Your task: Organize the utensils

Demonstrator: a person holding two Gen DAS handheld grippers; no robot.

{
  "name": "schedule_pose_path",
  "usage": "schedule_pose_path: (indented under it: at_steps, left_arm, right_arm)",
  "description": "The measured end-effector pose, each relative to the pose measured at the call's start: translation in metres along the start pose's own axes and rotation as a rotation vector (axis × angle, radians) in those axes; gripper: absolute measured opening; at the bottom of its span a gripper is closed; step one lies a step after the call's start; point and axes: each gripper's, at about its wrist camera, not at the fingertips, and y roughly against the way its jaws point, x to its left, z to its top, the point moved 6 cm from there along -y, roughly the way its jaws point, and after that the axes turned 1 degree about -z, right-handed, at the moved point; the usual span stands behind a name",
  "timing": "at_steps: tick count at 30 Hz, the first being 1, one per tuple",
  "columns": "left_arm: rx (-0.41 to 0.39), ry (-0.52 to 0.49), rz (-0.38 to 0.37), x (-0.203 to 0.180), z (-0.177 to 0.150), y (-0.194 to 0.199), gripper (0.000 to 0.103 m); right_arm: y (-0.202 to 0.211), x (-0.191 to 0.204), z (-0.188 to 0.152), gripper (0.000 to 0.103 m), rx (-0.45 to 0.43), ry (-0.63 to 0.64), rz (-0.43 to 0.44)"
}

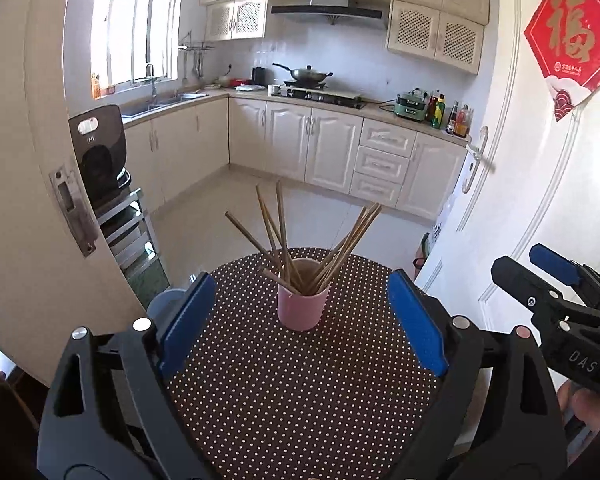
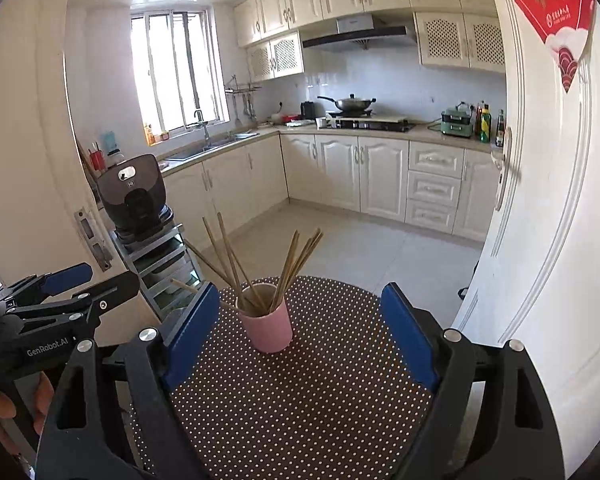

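Left gripper (image 1: pixel 302 320) fingers wide apart, nothing btwn them, touching nothing. Right gripper (image 2: pixel 300 332) same: blue pads (image 2: pixel 192 334) spread wide, empty. 1 pink cup (image 1: pixel 302 308) stands upright on the dotted tablecloth (image 1: pixel 300 392), ahead of both grippers, clear of the pads. In it a bundle of wooden chopsticks (image 1: pixel 284 240), fanned out left & right, approx 10, exact count hard to tell where they overlap. 2 grippers, side by side
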Motion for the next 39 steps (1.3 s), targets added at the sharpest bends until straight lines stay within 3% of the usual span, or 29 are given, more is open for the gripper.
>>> schedule_pose_path:
  at_steps: [16, 39]
  left_arm:
    - [-0.053, -0.014, 0.038, -0.003, 0.006, 0.013, 0.091]
    - [-0.062, -0.023, 0.035, -0.007, 0.008, 0.015, 0.092]
  right_arm:
    - [0.007, 0.005, 0.005, 0.087, -0.045, 0.015, 0.010]
    - [0.009, 0.006, 0.008, 0.091, -0.058, 0.016, -0.014]
